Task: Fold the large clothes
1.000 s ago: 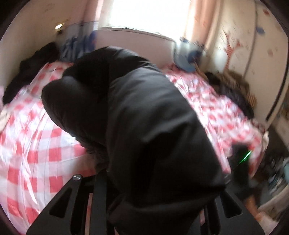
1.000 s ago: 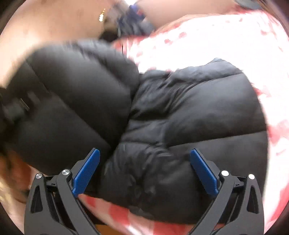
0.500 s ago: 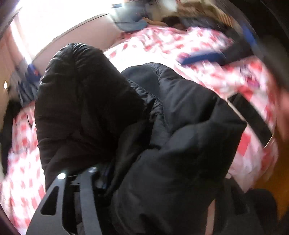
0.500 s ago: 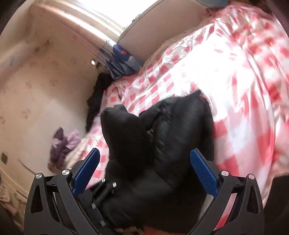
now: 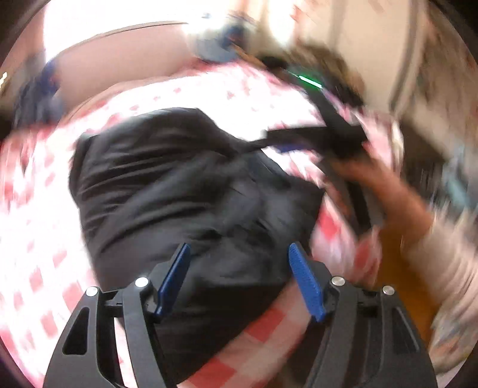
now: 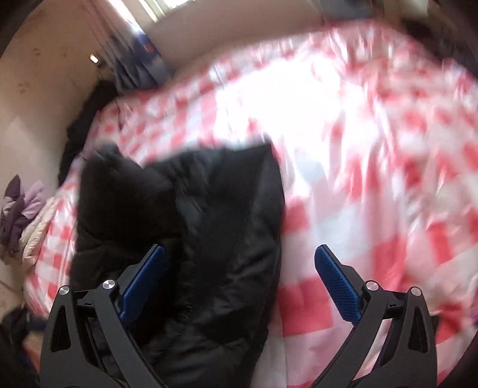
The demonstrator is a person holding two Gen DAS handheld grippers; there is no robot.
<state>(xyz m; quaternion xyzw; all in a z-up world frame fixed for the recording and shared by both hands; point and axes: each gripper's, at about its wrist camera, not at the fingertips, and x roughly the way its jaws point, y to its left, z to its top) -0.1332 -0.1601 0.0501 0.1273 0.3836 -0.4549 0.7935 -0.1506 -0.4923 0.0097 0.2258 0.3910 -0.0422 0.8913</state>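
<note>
Two blurred fisheye views look down over a bed covered in a red and white checked sheet [image 6: 373,185]. A black puffer jacket [image 5: 179,191] lies bunched on the sheet.

In the left wrist view the jacket fills the centre of the frame, spreading from the middle left down to the lower centre. The left gripper [image 5: 239,274] rises from the bottom edge, its two black arms tipped with blue pads. Its jaws are opening: the pads stand apart with a gap of jacket fabric showing between them, and neither pad presses on the cloth, so the jacket is released. At the centre right of this view a hand [image 5: 385,191] holds the right gripper [image 5: 316,137], a dark blurred shape reaching toward the jacket's upper right edge, with a small green light just above it. A pale sleeve [image 5: 448,268] runs down the right edge.

In the right wrist view the jacket sits in the lower left of the frame, folded into a thick dark heap. The right gripper's blue pads stand wide apart at the bottom, spread and grasping nothing; the left pad overlaps the jacket in the picture, the right pad is over bare sheet. At the far left edge a heap of purple clothing [image 6: 18,209] lies beside the bed. A bright window [image 6: 161,6] shows at the top.
</note>
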